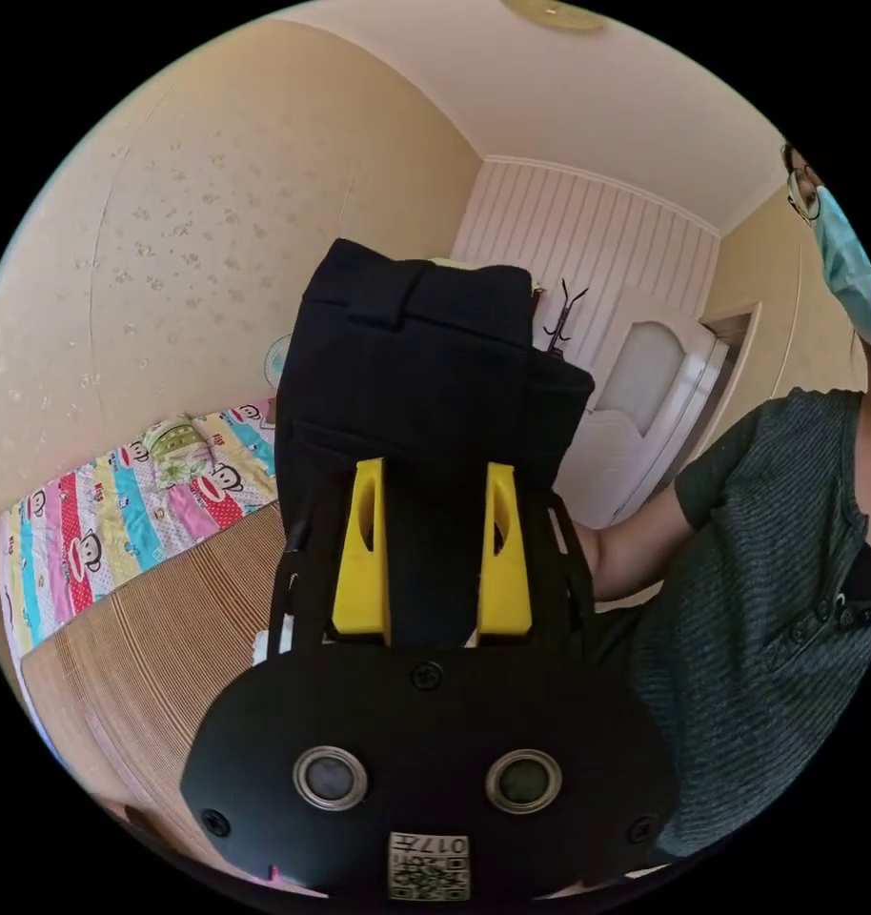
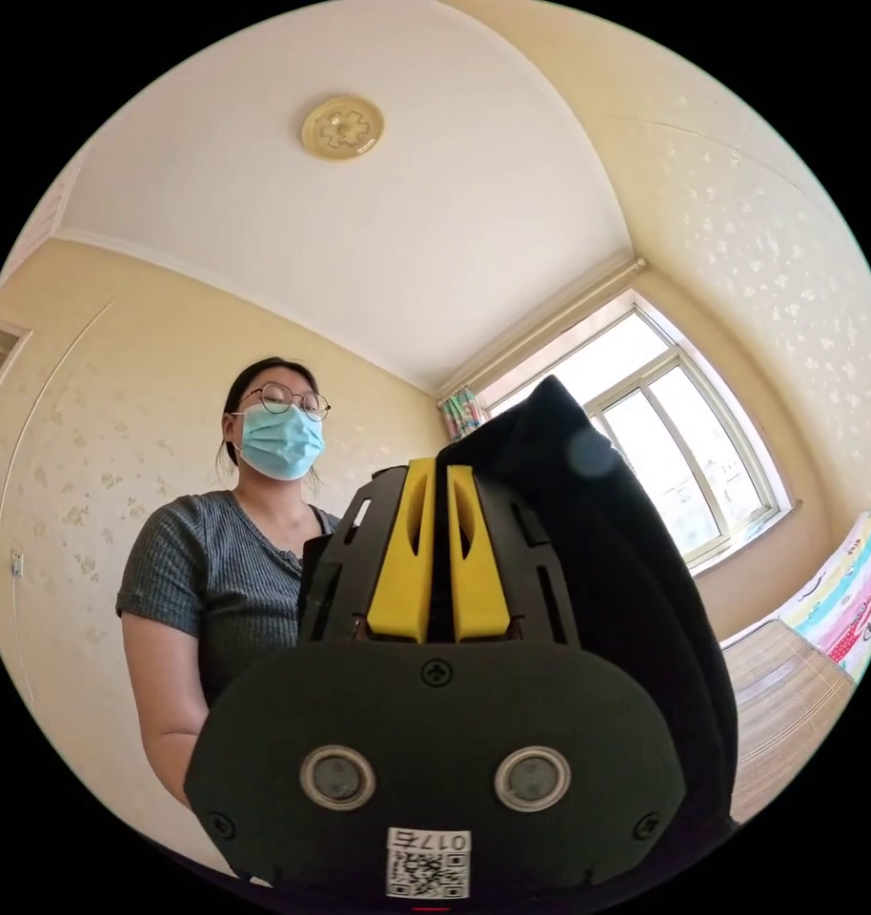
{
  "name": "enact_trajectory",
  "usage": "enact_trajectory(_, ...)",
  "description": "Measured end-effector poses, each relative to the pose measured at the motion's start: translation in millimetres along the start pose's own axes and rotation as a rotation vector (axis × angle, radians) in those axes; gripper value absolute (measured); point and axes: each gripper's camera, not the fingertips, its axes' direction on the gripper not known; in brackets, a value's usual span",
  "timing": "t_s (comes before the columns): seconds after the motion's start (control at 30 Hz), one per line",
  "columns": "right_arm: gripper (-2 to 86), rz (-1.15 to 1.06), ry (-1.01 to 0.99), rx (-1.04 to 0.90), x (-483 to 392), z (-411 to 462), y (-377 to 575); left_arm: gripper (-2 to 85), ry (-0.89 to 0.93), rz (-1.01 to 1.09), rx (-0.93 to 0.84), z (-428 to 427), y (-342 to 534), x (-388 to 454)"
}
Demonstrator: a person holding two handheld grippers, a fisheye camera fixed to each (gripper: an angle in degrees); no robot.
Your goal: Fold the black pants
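A person lifts the black pants (image 1: 426, 381) clear of the bed (image 1: 131, 534), both cameras tilted toward the ceiling; the left gripper (image 1: 434, 534) is clamped on thick cloth, the right gripper (image 2: 438, 562) nearly closed on an edge draping beside it (image 2: 626, 572); seemingly mid-fold, the next move calls for lowering the pants flat onto the bed.

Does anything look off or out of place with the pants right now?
Nothing stands out. The black pants are held up off the bed, pinched in the left gripper and draped beside the right gripper.
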Motion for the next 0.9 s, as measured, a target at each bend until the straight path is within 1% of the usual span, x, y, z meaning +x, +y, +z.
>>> enact_trajectory(0.07,1.2,-0.010,0.018,-0.011,6,9,12,13.6,0.005,-0.028,0.048,-19,7,2)
enact_trajectory(0.1,1.2,-0.020,0.050,-0.044,10,21,19,13.6,-0.005,-0.056,0.038,-26,9,2)
enact_trajectory(0.13,1.2,-0.024,0.070,-0.068,12,28,22,13.8,-0.039,-0.084,-0.009,-27,9,3)
enact_trajectory(0.2,1.1,-0.031,0.186,-0.142,21,55,32,15.3,-0.094,-0.093,-0.056,-32,9,7)
enact_trajectory(0.23,1.1,-0.032,0.209,-0.149,23,60,35,15.2,-0.152,-0.102,-0.067,-39,11,9)
enact_trajectory(0.33,0.9,-0.042,0.295,-0.207,39,91,45,14.5,-0.229,-0.132,-0.052,-62,21,10)
enact_trajectory(0.37,0.9,-0.059,0.355,-0.239,42,106,48,14.4,-0.239,-0.135,-0.055,-67,22,10)
enact_trajectory(0.43,0.8,-0.081,0.427,-0.267,50,124,52,13.8,-0.329,-0.088,-0.068,-92,25,20)
enact_trajectory(0.5,0.8,-0.098,0.416,-0.253,66,140,62,13.5,-0.355,-0.077,-0.052,-112,32,22)
enact_trajectory(0.63,0.8,-0.102,0.406,-0.248,97,166,84,14.2,-0.190,-0.151,0.020,-164,54,-4)
enact_trajectory(0.7,0.9,-0.080,0.480,-0.300,122,197,104,16.3,-0.152,-0.164,0.017,-176,62,-15)
enact_trajectory(0.77,1.0,-0.059,0.503,-0.303,140,214,120,17.2,-0.179,-0.173,-0.025,-188,66,-22)
enact_trajectory(0.8,1.0,-0.039,0.485,-0.260,152,214,130,17.4,-0.221,-0.172,-0.034,-196,71,-26)
enact_trajectory(0.87,1.1,-0.010,0.413,-0.179,167,205,142,15.1,-0.267,-0.158,-0.011,-211,83,-33)
enact_trajectory(0.9,1.2,-0.016,0.380,-0.139,172,201,149,10.9,-0.276,-0.141,0.017,-225,91,-40)
